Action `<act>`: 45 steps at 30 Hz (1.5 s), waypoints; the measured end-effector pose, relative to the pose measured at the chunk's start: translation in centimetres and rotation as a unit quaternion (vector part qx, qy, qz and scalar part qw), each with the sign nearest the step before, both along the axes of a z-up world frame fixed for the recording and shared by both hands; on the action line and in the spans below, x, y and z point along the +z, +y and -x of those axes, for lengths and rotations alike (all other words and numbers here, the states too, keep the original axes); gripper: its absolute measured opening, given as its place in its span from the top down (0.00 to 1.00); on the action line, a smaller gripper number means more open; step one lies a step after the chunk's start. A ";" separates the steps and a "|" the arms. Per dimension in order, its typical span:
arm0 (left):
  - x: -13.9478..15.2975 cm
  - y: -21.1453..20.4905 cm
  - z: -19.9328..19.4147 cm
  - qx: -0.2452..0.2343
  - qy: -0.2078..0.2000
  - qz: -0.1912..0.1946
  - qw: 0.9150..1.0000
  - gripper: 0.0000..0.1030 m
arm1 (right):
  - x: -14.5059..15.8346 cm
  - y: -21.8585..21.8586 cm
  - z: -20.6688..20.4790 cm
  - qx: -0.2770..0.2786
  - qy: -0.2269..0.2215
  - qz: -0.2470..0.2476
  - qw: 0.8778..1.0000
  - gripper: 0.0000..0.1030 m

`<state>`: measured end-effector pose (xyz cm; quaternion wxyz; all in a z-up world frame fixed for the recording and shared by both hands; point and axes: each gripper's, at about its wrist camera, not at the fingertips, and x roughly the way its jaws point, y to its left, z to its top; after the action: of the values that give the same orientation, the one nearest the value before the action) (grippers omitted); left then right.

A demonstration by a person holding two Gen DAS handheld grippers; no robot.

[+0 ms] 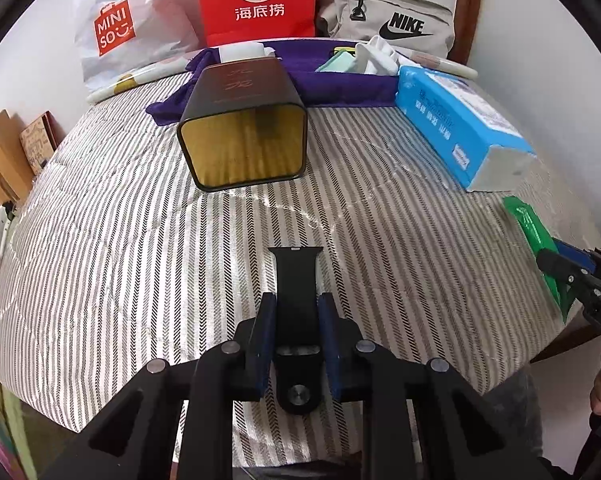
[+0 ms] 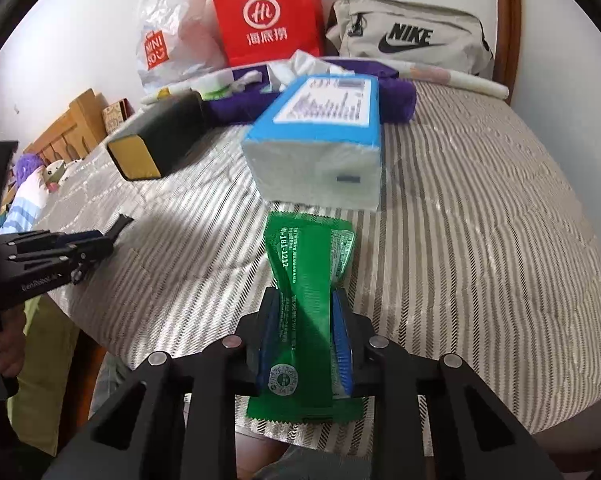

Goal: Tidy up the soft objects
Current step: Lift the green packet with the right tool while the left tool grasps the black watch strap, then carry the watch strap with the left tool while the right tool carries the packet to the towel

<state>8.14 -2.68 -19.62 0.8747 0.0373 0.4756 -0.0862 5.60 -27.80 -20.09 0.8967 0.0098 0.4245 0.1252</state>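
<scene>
My left gripper [image 1: 296, 304] is shut on a black watch strap [image 1: 296, 276] and holds it low over the striped bedspread [image 1: 140, 240]. My right gripper [image 2: 305, 300] is shut on a green foil packet [image 2: 308, 260], pinched at its middle, just in front of a blue tissue pack [image 2: 320, 136]. The tissue pack [image 1: 456, 128] lies at the right in the left wrist view, with the green packet [image 1: 534, 232] and the right gripper [image 1: 556, 264] beyond it. A black tin [image 1: 244, 120] with a gold inside lies on its side, mouth toward me.
A purple cloth [image 1: 340, 84] with white and green items lies at the back. Behind it stand a white Miniso bag [image 1: 116, 28], a red paper bag [image 1: 256, 0] and a grey Nike pouch [image 1: 396, 20]. Wooden furniture [image 1: 0, 152] is at the left.
</scene>
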 end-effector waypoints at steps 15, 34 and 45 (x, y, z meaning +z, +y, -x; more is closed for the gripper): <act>4.6 1.0 0.4 0.001 -0.040 0.028 0.999 0.80 | 5.7 0.9 1.0 0.015 -0.056 0.003 0.998 0.75; 9.5 1.9 -5.9 0.027 -0.076 0.039 0.996 0.80 | 10.9 0.9 -3.9 0.016 -0.080 -0.003 0.997 0.75; 9.0 1.6 -10.6 0.027 -0.061 0.054 0.996 0.80 | 11.0 0.9 -9.6 0.013 -0.080 -0.001 0.997 0.75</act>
<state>18.75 -1.09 -10.59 0.9048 -0.0176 0.4168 -0.0853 15.21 -26.93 -9.14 0.9259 -0.0053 0.3518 0.1377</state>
